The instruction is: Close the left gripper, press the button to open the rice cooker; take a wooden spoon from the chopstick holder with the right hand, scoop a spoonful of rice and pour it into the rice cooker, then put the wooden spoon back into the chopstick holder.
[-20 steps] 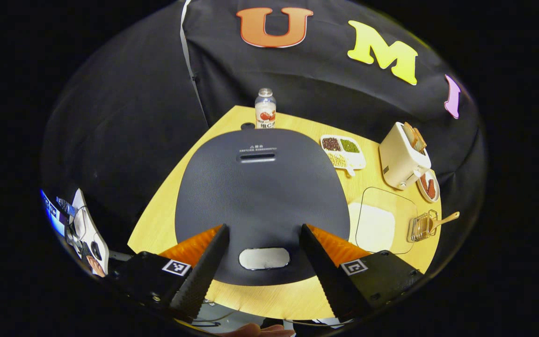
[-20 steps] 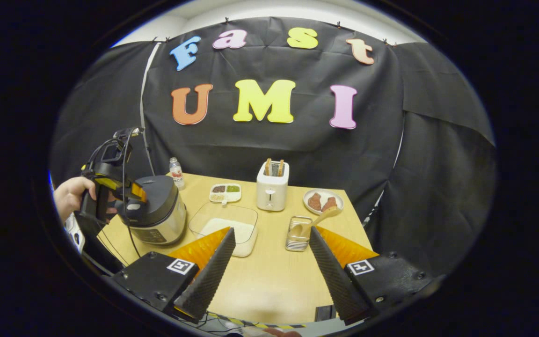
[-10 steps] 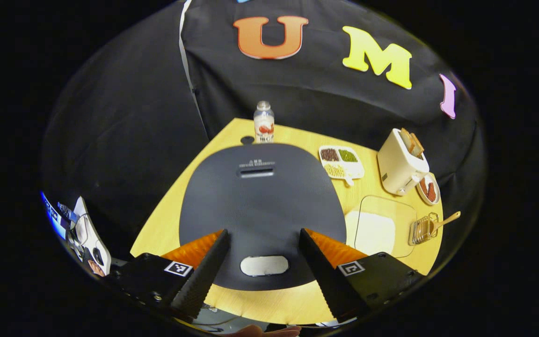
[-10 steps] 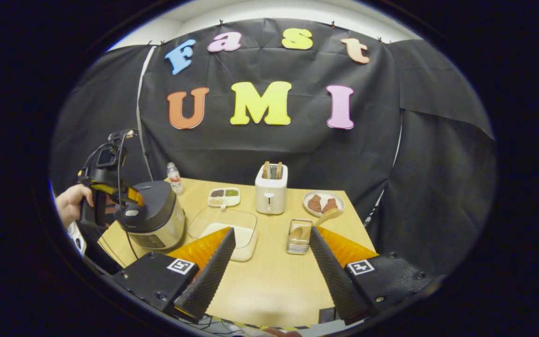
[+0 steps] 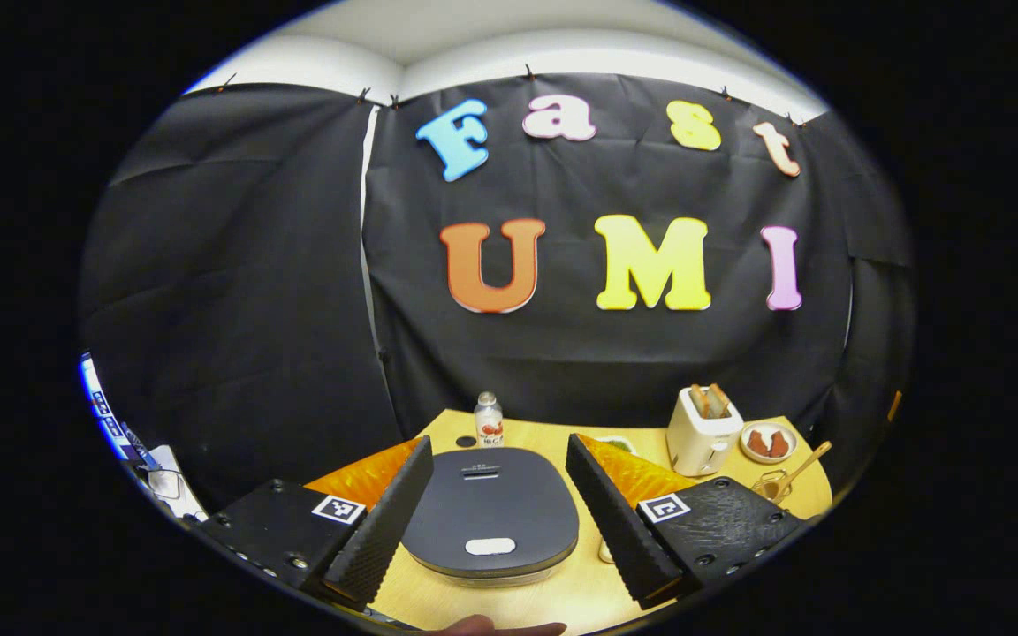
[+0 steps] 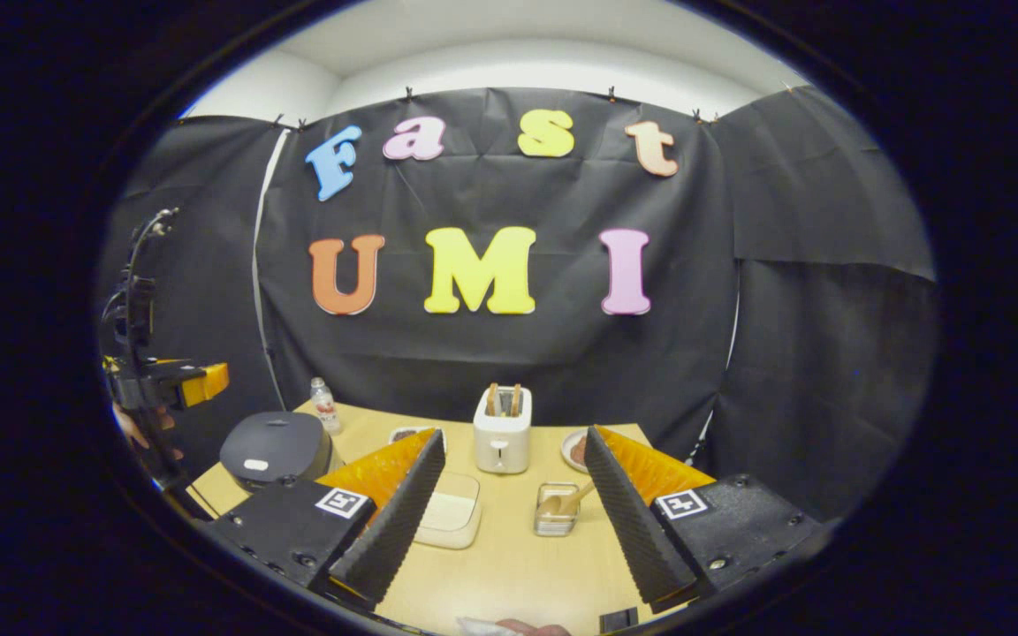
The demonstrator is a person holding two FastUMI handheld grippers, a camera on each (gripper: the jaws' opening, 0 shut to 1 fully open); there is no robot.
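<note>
On the wooden table (image 6: 509, 565), the rice cooker (image 5: 491, 521) serves as the landmark: it sits at the table's left end with its dark lid down, and the pale oval button (image 5: 490, 546) on the lid's front edge is untouched. Above and in front of the rice cooker, the left gripper (image 5: 498, 517) hovers with its two fingers spread wide apart, framing the lid between them without touching it; the right gripper view shows this same tool raised clear of the cooker beside a hand (image 6: 133, 428). Behind the rice cooker stands a small bottle (image 5: 489, 420). To the right of the rice cooker lies a clear container of rice (image 6: 449, 517), and farther right, past that, stands the wire chopstick holder (image 6: 556, 517) with the wooden spoon (image 6: 569, 502) leaning out of it, handle tilted up to the right. A white toaster (image 6: 501, 433) with bread in its slots stands behind the container, well right of the rice cooker, and a plate (image 5: 767, 440) sits beyond it. The right gripper (image 6: 516, 517) hangs over the table's near edge, well right of the rice cooker, its fingers also parted and holding nothing.
</note>
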